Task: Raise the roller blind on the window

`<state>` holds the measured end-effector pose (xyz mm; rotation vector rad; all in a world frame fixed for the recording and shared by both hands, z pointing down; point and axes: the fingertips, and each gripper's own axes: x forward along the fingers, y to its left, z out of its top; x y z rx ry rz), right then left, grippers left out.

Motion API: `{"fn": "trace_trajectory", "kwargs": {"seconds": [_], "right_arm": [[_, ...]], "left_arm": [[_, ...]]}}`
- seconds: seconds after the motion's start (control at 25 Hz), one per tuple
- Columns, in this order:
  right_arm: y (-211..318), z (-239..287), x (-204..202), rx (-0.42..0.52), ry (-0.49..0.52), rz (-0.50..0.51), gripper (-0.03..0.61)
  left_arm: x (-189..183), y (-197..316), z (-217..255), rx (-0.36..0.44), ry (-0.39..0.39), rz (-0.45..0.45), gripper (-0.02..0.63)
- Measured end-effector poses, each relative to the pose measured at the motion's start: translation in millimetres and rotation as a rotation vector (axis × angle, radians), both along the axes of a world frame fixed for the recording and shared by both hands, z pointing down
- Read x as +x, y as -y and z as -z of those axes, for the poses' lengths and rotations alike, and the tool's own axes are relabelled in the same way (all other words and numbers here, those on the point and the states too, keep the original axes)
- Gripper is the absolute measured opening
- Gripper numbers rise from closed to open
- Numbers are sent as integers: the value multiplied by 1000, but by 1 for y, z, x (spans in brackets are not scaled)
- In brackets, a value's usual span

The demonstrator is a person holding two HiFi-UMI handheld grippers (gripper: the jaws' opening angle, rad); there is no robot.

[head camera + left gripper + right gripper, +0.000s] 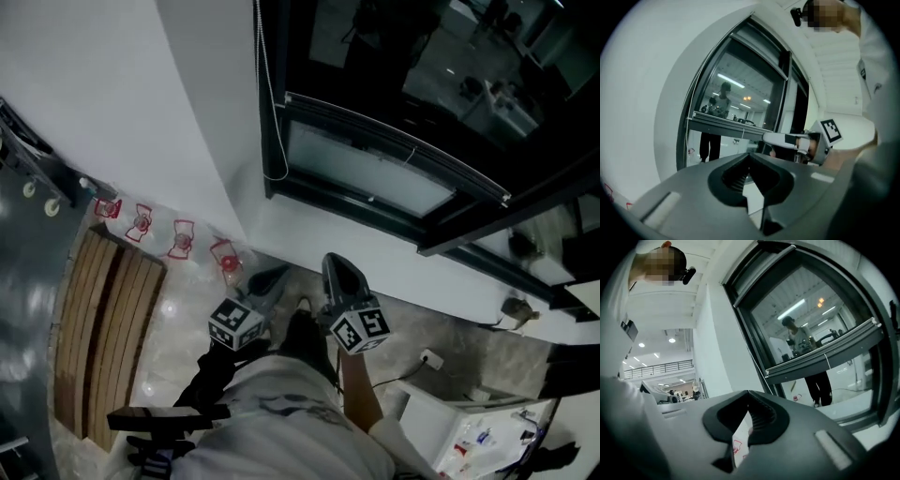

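Currently both grippers are hanging low, well short of the window [375, 178]. Fingers on the left gripper [270, 279] are clenching on nothing, and the right gripper [335, 264] is likewise clenching empty. The chain [273, 141] is running vertically down the window's left frame, its loop ending above and ahead of the left fingers, so I'm judging left nearer. The blind's bar [394, 152] is sitting partway down the glass.

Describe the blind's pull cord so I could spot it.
Find the big dark window. Down its left frame, against the white wall, hangs a thin pale cord ending in a loop. Unlike the blind's straight bottom bar beside it, it runs vertically.
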<state>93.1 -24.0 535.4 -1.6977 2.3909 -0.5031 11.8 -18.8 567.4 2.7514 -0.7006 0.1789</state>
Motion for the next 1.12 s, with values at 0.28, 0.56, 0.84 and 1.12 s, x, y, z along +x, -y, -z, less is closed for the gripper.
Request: {"fn": "trace_trajectory", "kwargs": {"seconds": [0.28,0.56,0.84,1.12], "right_arm": [[-73,-8,-27,-55,-10,-102,2],[-126,7,-22,-27,-39,-123,2],[-217,13,-11,14,-102,-169,2],[-290,29,23,19,-130,-240,0]], "left_arm": [[-28,-47,-10,32,-8,-63,-2],[-16,-92,13,90,-43,-74,0],[-21,-158,15,133,-41,14,0],[-3,-221,70,280,-44,65,-2]]}}
